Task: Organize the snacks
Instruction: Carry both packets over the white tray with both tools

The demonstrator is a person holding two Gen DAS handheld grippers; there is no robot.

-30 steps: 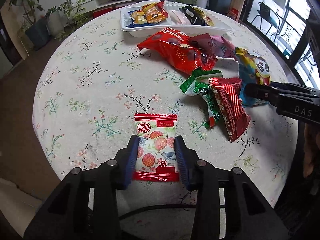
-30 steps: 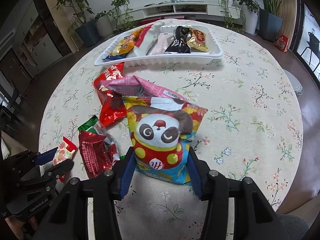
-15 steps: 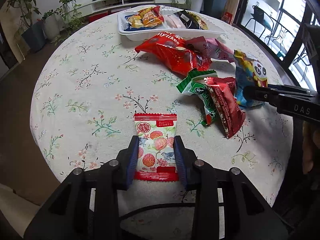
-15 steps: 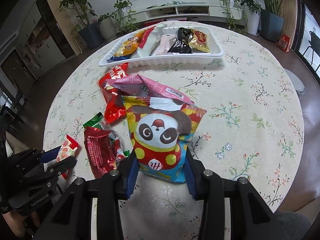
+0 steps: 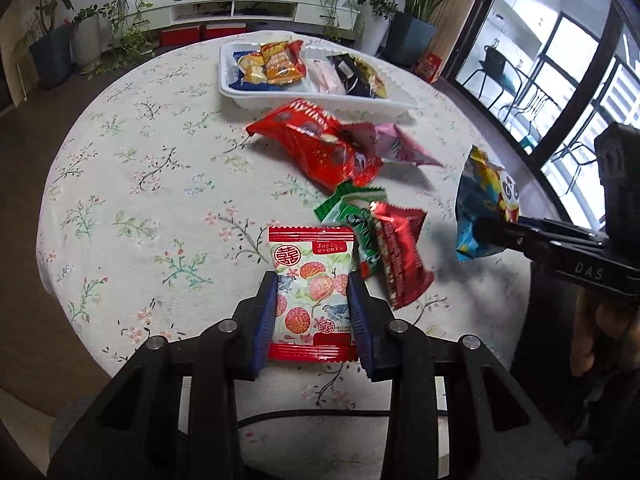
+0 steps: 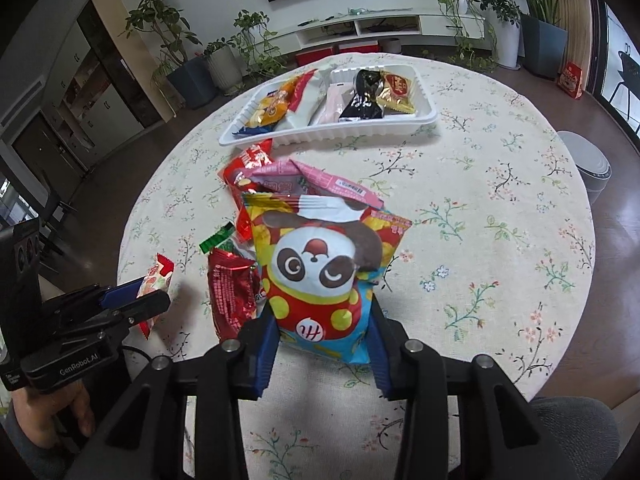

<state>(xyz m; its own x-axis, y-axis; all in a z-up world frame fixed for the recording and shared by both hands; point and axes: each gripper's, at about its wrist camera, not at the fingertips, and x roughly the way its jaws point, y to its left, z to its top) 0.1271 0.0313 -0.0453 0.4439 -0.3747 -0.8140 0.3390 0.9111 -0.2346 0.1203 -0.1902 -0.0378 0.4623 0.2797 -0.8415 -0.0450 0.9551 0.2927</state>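
My left gripper (image 5: 312, 300) is shut on a small white and red lychee snack packet (image 5: 311, 280) and holds it above the near table edge; it also shows in the right wrist view (image 6: 154, 284). My right gripper (image 6: 322, 320) is shut on a panda snack bag (image 6: 324, 260) and holds it off the table; the bag shows at the right in the left wrist view (image 5: 484, 204). A white tray (image 6: 424, 120) with several snacks stands at the far side, also in the left wrist view (image 5: 280, 102).
Loose on the flowered round table (image 5: 140, 168) lie a big red bag (image 5: 320, 144), a pink packet (image 5: 400, 146), a green packet (image 5: 352, 212) and a dark red packet (image 5: 400, 252). Plants and a TV shelf stand behind. A white bin (image 6: 592, 168) stands right of the table.
Both grippers have risen with their packets, which now hang above the tablecloth. The table looks farther away in both views.
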